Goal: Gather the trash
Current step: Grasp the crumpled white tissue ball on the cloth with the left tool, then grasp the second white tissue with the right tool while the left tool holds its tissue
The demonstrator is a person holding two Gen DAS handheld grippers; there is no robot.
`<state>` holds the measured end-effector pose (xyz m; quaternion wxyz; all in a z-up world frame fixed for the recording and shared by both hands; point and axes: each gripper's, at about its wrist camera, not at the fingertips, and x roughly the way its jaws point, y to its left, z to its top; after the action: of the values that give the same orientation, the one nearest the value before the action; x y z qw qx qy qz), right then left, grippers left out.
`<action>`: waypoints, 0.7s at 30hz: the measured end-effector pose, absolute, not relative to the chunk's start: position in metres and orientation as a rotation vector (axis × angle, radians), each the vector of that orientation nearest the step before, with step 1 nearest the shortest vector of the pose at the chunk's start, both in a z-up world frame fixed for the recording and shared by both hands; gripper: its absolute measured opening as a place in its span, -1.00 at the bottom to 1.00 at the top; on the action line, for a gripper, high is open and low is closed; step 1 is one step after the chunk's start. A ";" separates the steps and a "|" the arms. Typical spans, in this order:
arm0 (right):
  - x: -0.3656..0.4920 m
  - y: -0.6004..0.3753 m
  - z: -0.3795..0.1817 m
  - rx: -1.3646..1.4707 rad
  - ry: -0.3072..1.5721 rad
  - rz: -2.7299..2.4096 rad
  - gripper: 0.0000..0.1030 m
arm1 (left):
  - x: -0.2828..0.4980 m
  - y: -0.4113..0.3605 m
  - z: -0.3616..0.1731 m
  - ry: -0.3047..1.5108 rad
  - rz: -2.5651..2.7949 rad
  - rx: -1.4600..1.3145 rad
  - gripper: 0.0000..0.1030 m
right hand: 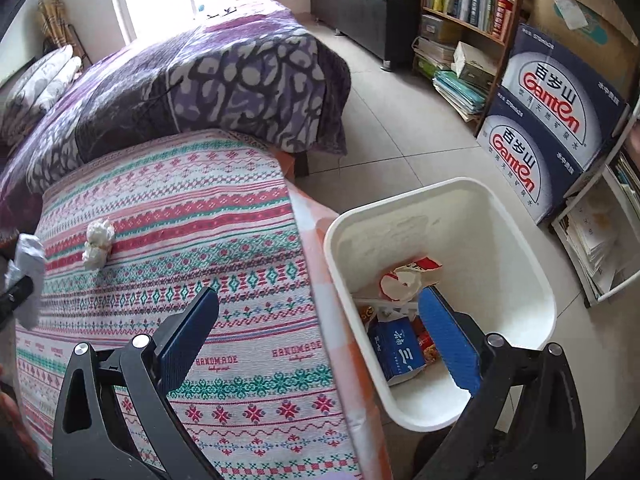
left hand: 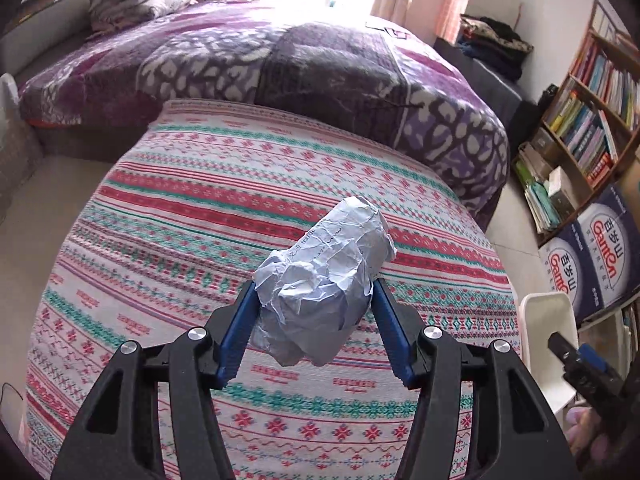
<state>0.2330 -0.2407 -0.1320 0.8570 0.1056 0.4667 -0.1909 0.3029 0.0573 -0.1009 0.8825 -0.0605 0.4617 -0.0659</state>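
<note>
My left gripper [left hand: 314,294] is shut on a crumpled ball of white paper [left hand: 324,276] and holds it above the patterned tablecloth [left hand: 200,200]; the ball also shows at the left edge of the right wrist view [right hand: 28,268]. My right gripper [right hand: 320,312] is open and empty, one finger over the tablecloth, the other over the white trash bin [right hand: 532,276]. The bin stands on the floor beside the table and holds a blue carton [right hand: 396,354] and other wrappers. A small crumpled white tissue [right hand: 98,244] lies on the tablecloth.
A bed with a purple blanket [left hand: 320,68] lies behind the table. A bookshelf [right hand: 468,4] and two stacked Ganten boxes [right hand: 552,116] stand at the right on the tiled floor. A dark bench [right hand: 360,4] is by the far wall.
</note>
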 end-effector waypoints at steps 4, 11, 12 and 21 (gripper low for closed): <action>0.258 -0.201 -0.146 0.167 0.998 -0.343 0.86 | 0.297 0.099 -0.085 0.922 -0.028 -0.186 0.11; 0.326 -0.126 -0.158 0.247 1.016 -0.194 0.86 | 0.292 0.155 -0.074 0.890 0.103 -0.311 0.12; 0.337 -0.115 -0.159 0.245 1.013 -0.186 0.86 | 0.292 0.162 -0.073 0.887 0.113 -0.334 0.12; 0.390 -0.065 -0.180 0.145 1.036 -0.172 0.83 | 0.291 0.174 -0.078 0.890 0.163 -0.304 0.12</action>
<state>0.3901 -0.0650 -0.1804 0.8629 0.0689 0.4939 -0.0819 0.2909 0.1737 -0.0784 0.8883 -0.1463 0.4282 0.0782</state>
